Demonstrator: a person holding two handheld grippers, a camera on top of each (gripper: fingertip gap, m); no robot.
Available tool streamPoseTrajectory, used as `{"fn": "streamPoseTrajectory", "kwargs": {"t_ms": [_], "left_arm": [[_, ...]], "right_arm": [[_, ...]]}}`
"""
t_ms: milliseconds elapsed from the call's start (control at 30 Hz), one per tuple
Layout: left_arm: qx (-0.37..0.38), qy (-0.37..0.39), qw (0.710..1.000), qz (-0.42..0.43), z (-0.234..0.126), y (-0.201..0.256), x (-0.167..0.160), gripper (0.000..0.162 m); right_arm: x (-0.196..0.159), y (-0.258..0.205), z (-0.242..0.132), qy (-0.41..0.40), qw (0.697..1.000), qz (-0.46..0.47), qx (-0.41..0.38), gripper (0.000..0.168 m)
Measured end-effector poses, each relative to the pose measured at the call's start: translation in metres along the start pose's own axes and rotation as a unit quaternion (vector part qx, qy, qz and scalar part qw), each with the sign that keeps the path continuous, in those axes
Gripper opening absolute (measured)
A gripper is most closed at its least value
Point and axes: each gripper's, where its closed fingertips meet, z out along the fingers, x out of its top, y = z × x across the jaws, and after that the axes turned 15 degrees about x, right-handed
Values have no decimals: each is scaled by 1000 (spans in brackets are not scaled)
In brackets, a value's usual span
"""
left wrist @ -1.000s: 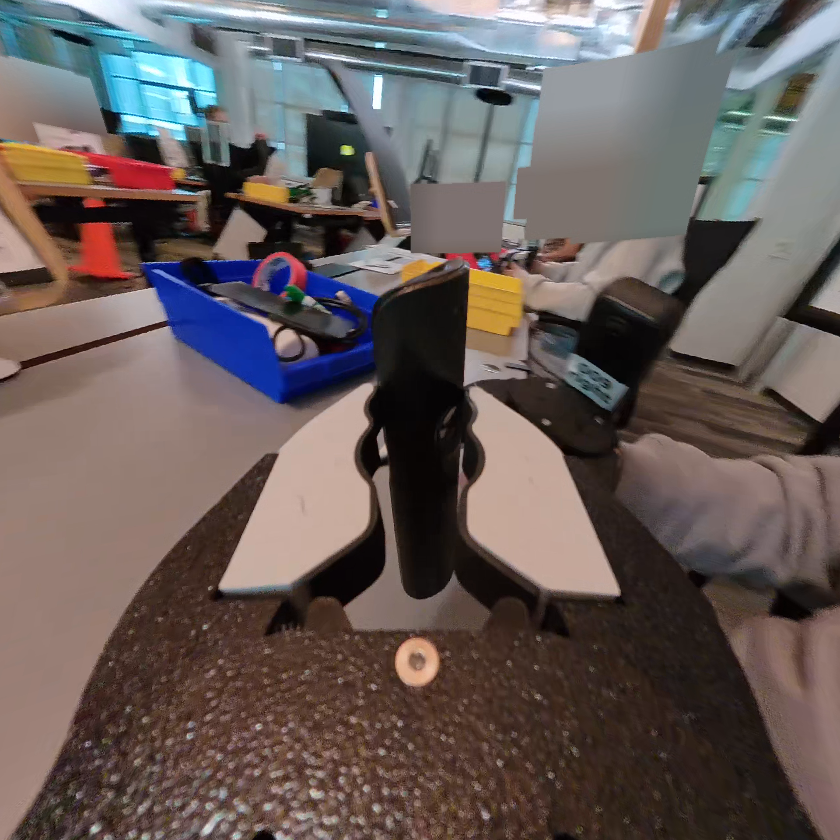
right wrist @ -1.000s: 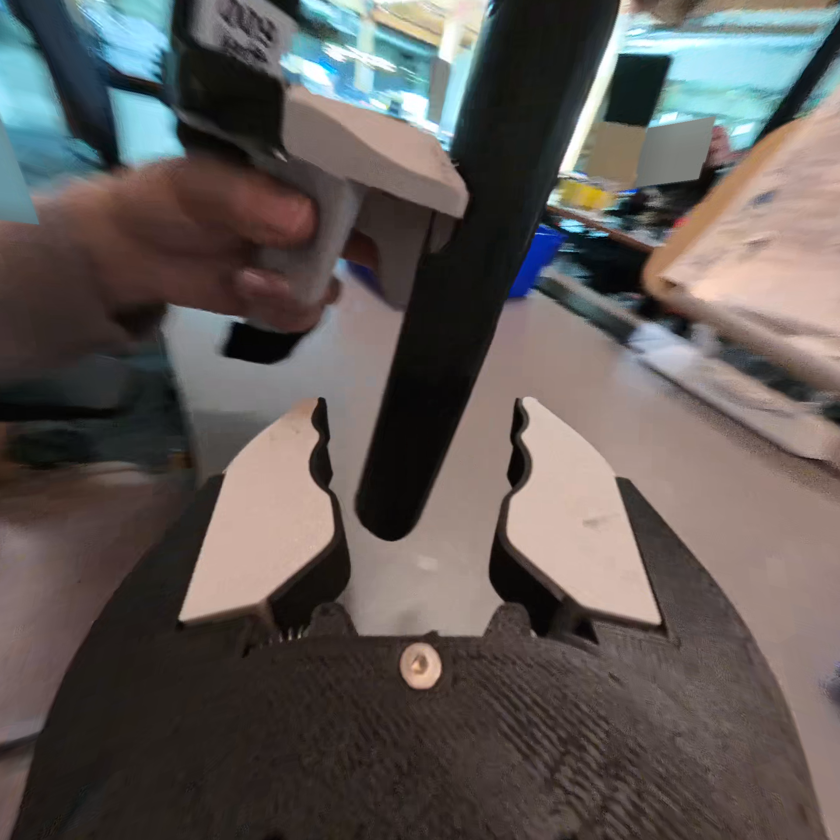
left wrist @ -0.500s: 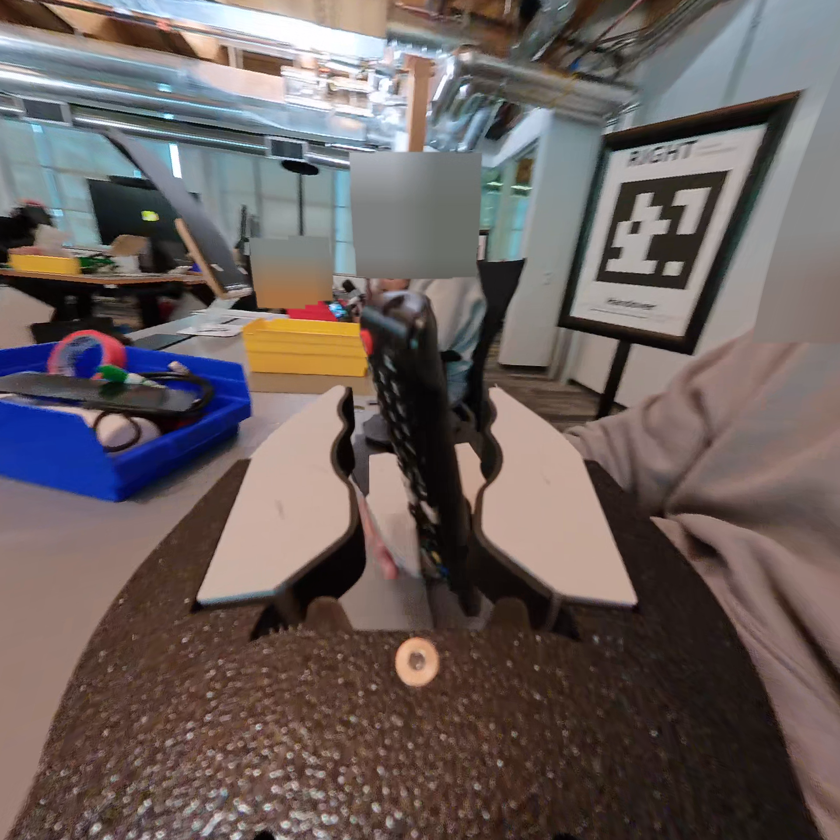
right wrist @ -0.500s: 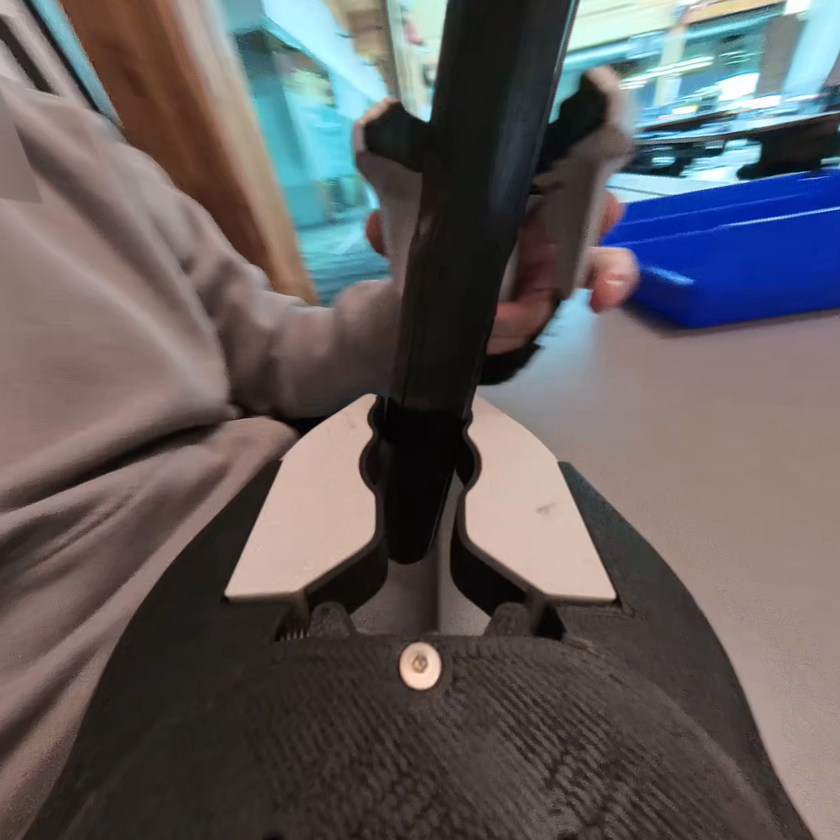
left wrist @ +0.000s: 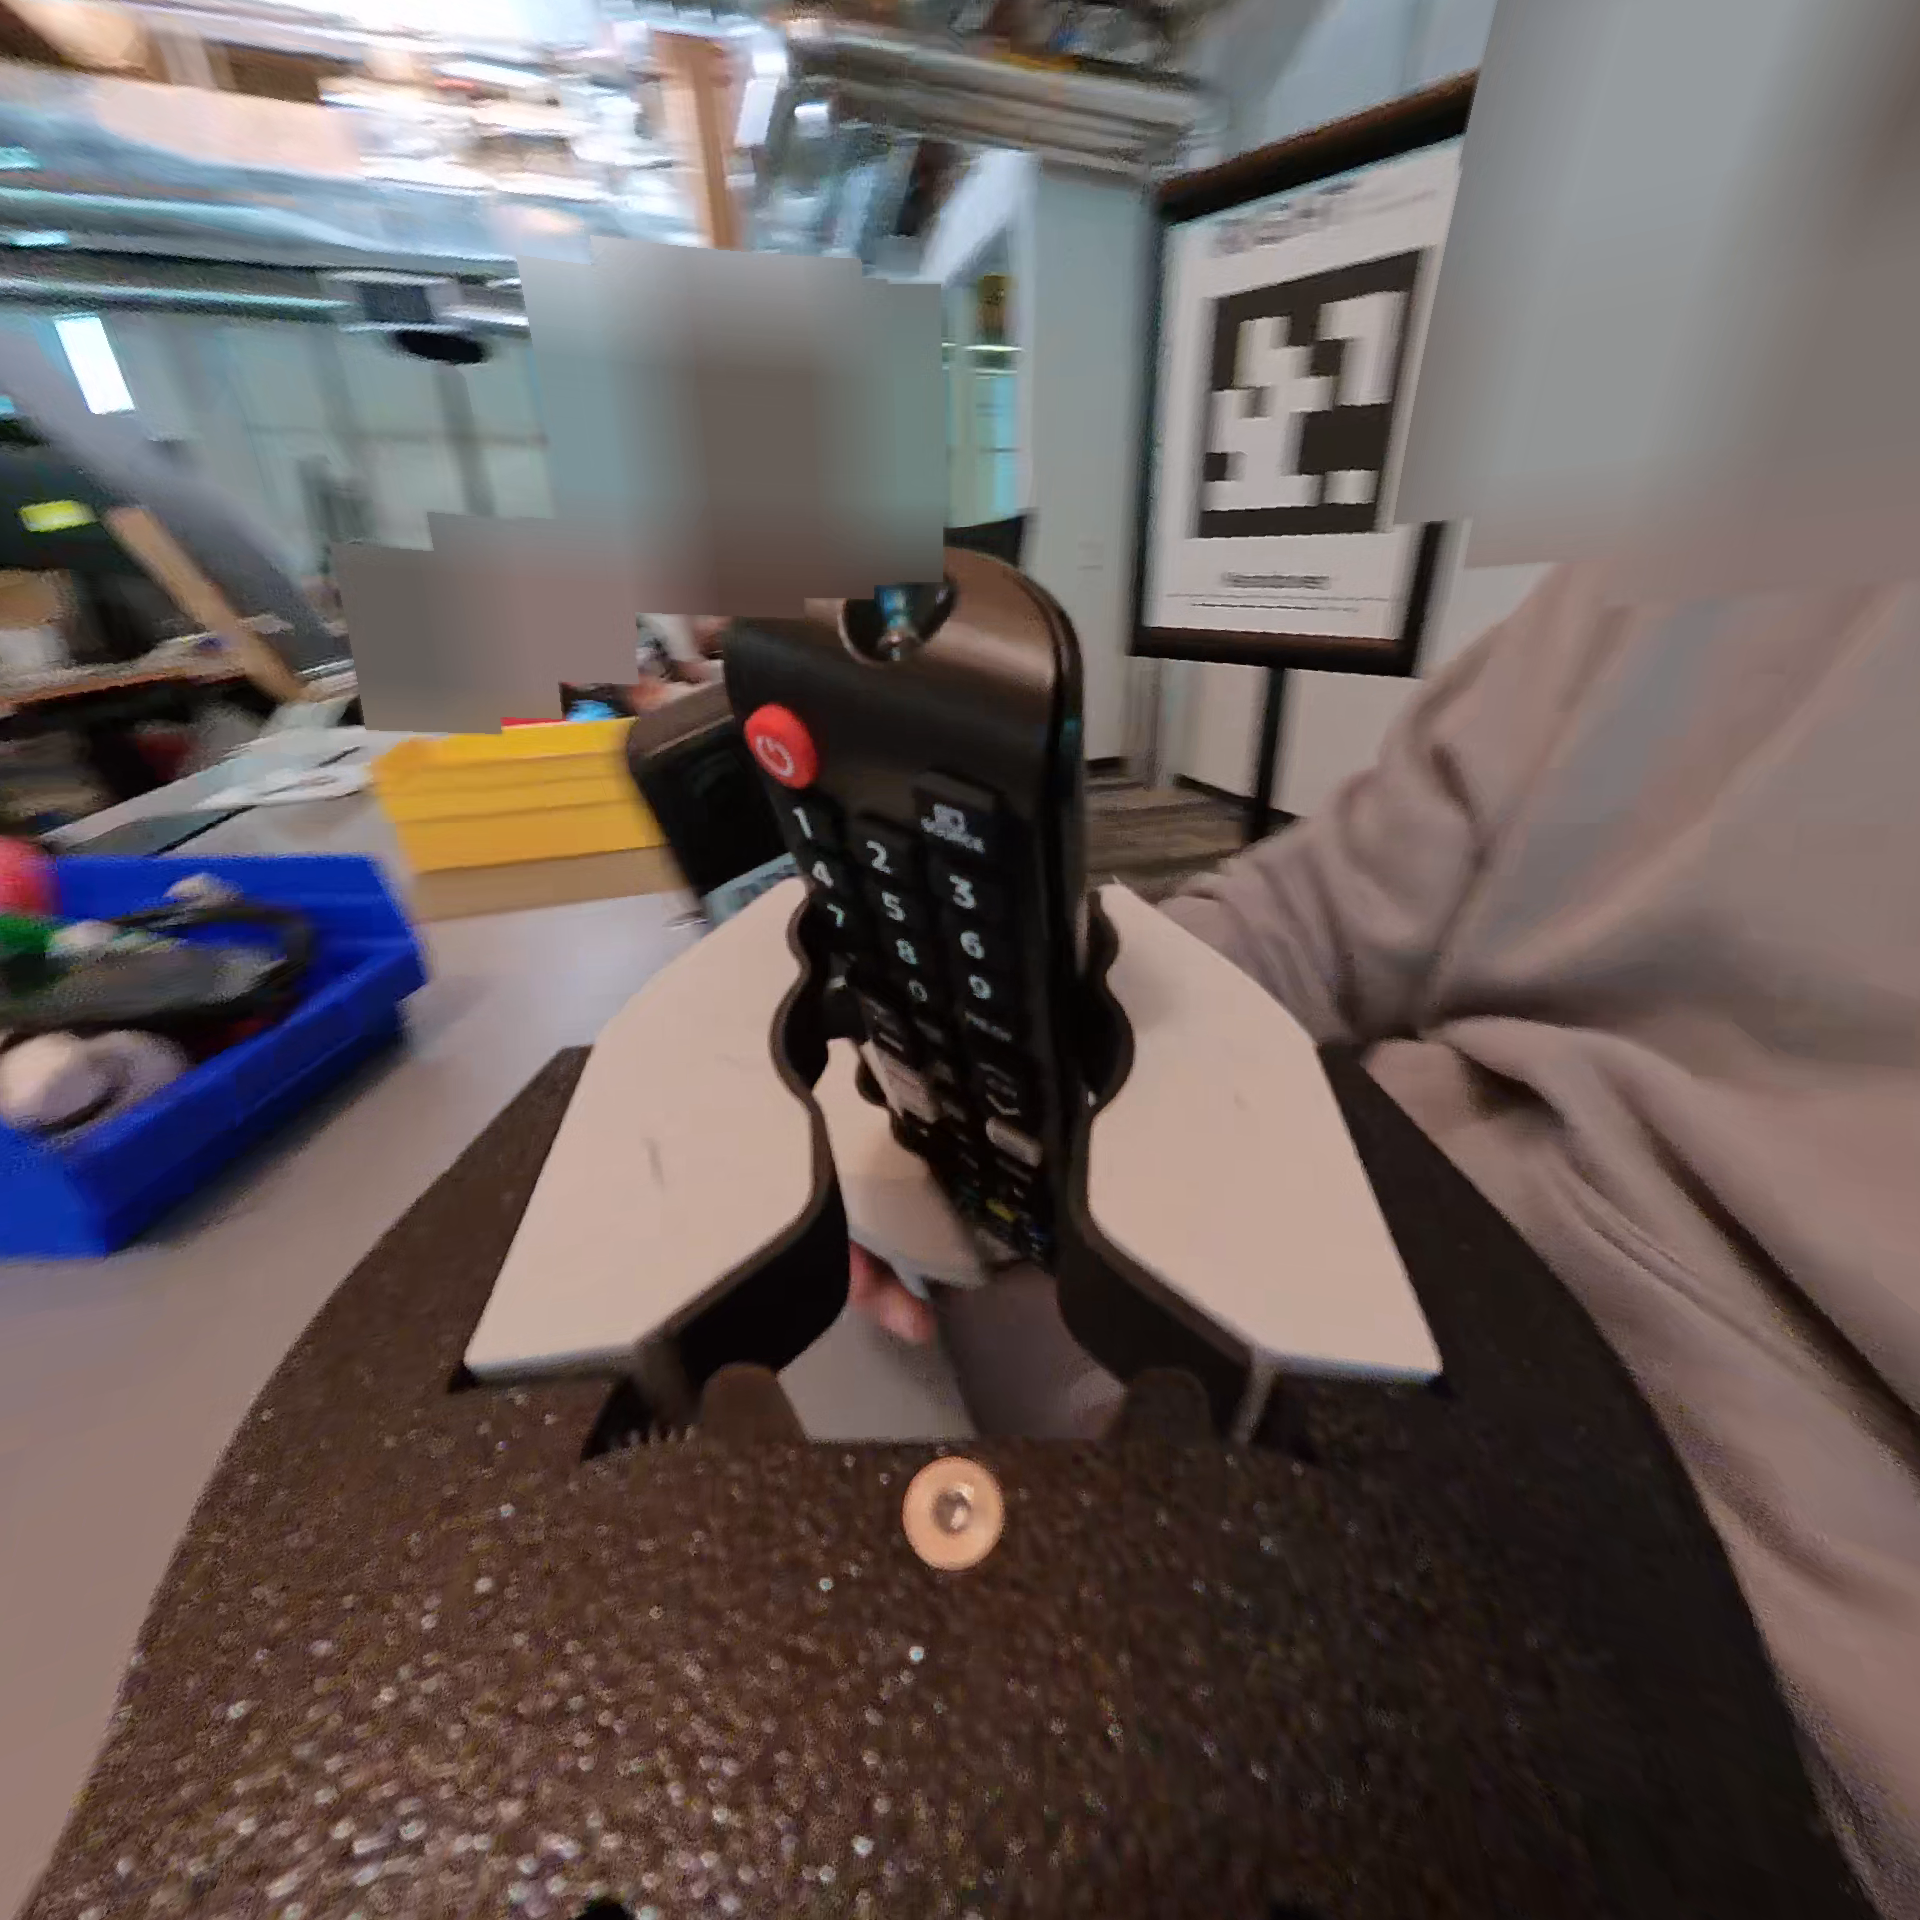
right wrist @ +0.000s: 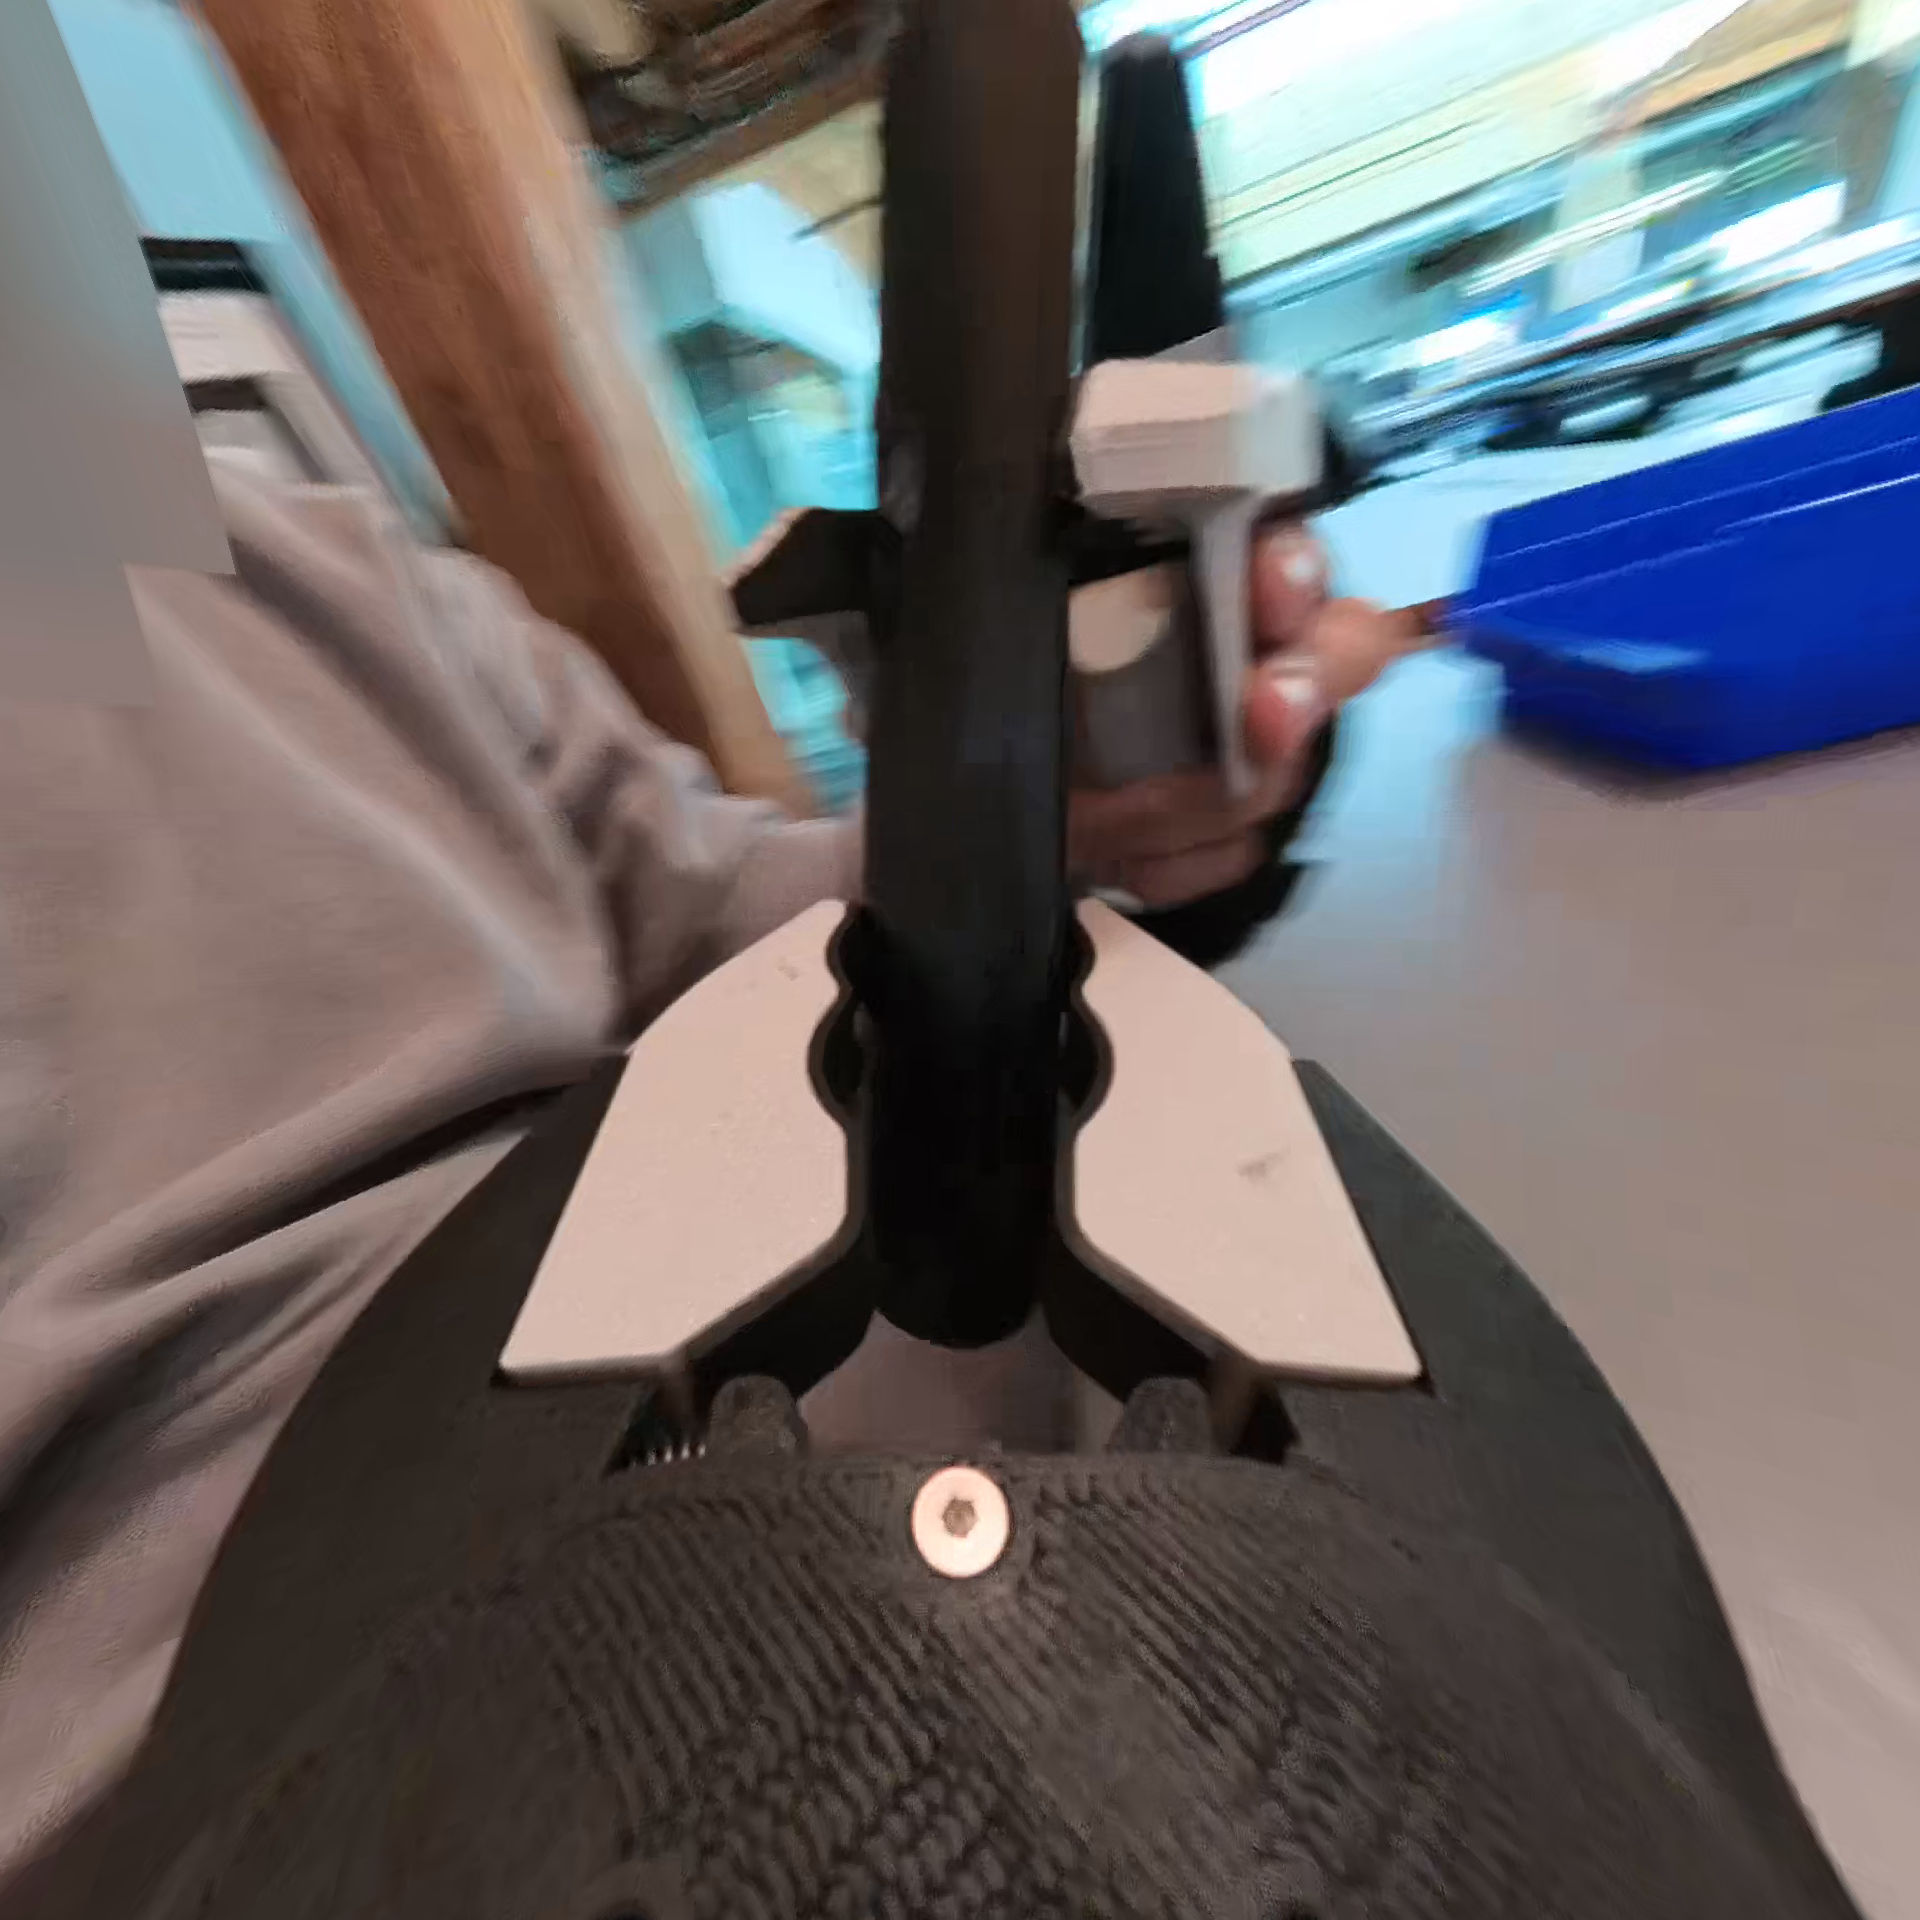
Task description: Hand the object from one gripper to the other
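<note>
Between my left gripper's (left wrist: 951, 1023) fingers (left wrist: 675, 1132) stands a black remote control (left wrist: 925, 935), roughly upright, its buttons facing me and its red button at the far end. I see those fingers pressed against both its edges, gripping it. Over on my right gripper (right wrist: 961, 1060), the fingers (right wrist: 707, 1164) are clamped on the remote's (right wrist: 971, 623) lower end, so both grippers hold it at once, above the grey worktop (left wrist: 187, 1382). Farther up the remote in the right view I see the left gripper (right wrist: 966, 551) around it. A blue bin (left wrist: 208, 1060) sits far left on the worktop, and a grey sleeve (left wrist: 1610, 935) fills the right.
</note>
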Motion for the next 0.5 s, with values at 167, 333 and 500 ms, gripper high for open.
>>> {"fn": "streamPoseTrajectory", "kwargs": {"t_ms": [167, 333, 500], "left_arm": [[222, -39, 974, -36, 2, -63, -1, 46], [285, -79, 955, -18, 10, -66, -9, 46], [281, -91, 955, 18, 24, -53, -14, 46]], "right_arm": [[8, 51, -43, -106, 938, -183, -273, 79], [6, 64, -44, -174, 894, -224, -348, 89], [-9, 62, -36, -221, 885, -243, -329, 59]]}}
